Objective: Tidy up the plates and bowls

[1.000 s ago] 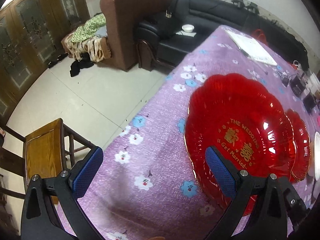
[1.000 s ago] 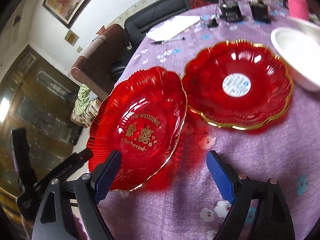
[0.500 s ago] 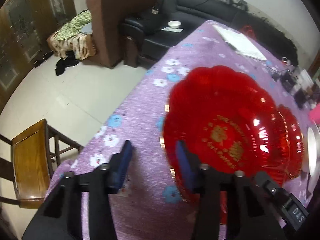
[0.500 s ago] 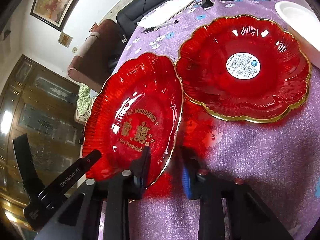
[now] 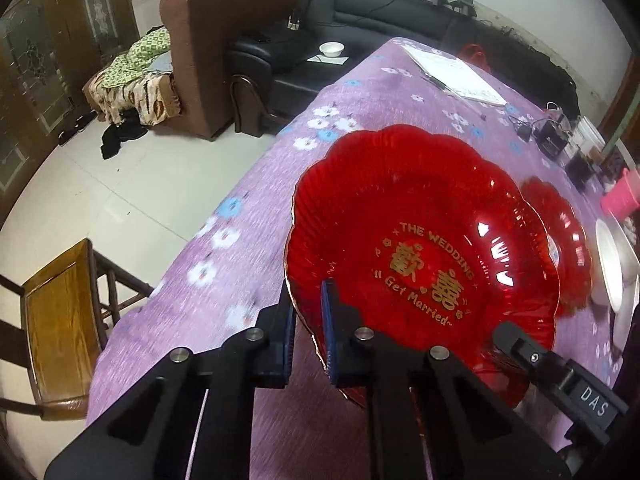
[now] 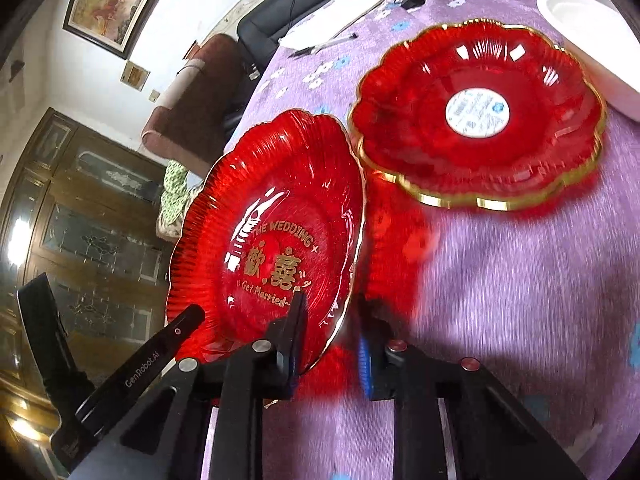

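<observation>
Landmark = the red wedding plate [image 5: 420,248], scalloped, gold lettering "THE WEDDING / Get Married", on the purple flowered tabletop [image 5: 248,248].

Left gripper [image 5: 308,320]: clenched on the wedding plate's near-left rim, one pad outside the edge, one inside the bowl of the plate. Rim edge runs right between the blue pads.

Right gripper [image 6: 332,336]: jaws closing w/ the plate's near-right rim between them. Left finger lies on the plate's inner face just below the lettering; right finger sits outside the gold edge, over the red glow on the cloth. Whether that outer pad presses the rim yet – can't tell, blurred.

In the right wrist view the wedding plate looks tilted, its left side raised off the cloth; the left gripper's black body shows at that plate's lower left.

Second red plate [image 6: 476,120], gold-rimmed, round white sticker in the centre: just beyond & right of the wedding plate, rims near or touching, flat on the tabletop.

White bowl [image 6: 592,36]: right of the second plate, further from the wedding plate.

Papers + pen [image 6: 332,40]: far side of the wedding plate, well apart. Black chargers/cables further back. Pink cup [image 5: 624,196] far right. Wooden chair [image 5: 56,320] left of the tabletop, on the floor.
</observation>
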The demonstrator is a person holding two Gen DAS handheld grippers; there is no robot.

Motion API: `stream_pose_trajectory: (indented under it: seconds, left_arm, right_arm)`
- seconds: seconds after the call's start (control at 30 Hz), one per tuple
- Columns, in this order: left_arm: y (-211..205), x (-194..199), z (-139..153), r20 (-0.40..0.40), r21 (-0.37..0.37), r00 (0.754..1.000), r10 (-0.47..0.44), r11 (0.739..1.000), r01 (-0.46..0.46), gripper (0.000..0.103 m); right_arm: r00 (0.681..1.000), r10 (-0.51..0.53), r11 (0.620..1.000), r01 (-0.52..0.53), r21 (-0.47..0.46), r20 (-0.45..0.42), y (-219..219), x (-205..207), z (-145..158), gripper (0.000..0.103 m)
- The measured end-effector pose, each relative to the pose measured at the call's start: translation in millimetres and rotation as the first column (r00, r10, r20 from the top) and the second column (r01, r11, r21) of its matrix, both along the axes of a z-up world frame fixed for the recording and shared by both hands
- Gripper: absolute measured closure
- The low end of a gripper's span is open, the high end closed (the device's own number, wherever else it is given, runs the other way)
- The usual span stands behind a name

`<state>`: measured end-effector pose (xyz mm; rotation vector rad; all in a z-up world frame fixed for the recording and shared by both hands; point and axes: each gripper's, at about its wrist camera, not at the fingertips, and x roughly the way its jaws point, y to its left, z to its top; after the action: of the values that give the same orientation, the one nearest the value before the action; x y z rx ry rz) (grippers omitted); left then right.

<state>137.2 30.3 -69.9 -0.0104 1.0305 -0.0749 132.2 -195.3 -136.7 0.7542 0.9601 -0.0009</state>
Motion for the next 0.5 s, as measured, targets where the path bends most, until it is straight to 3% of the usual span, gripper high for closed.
stream_pose_trajectory:
  seconds: [0.27,0.5]
  left_arm:
    - [35,-58,-4,-0.020,0.008,0.999,0.033,0.999,-0.033,0.092]
    - [45,-82,-9,-0.010,-0.001,0.998,0.056,0.998,-0.056,0.091]
  right_arm:
    - [0.996,0.088,0.996,-0.089,-0.004,-0.024,30,-41,-2,0.082]
    - [0.992,0.129,0.990,-0.130,-0.057,-0.012,56,-73,-1,0.080]
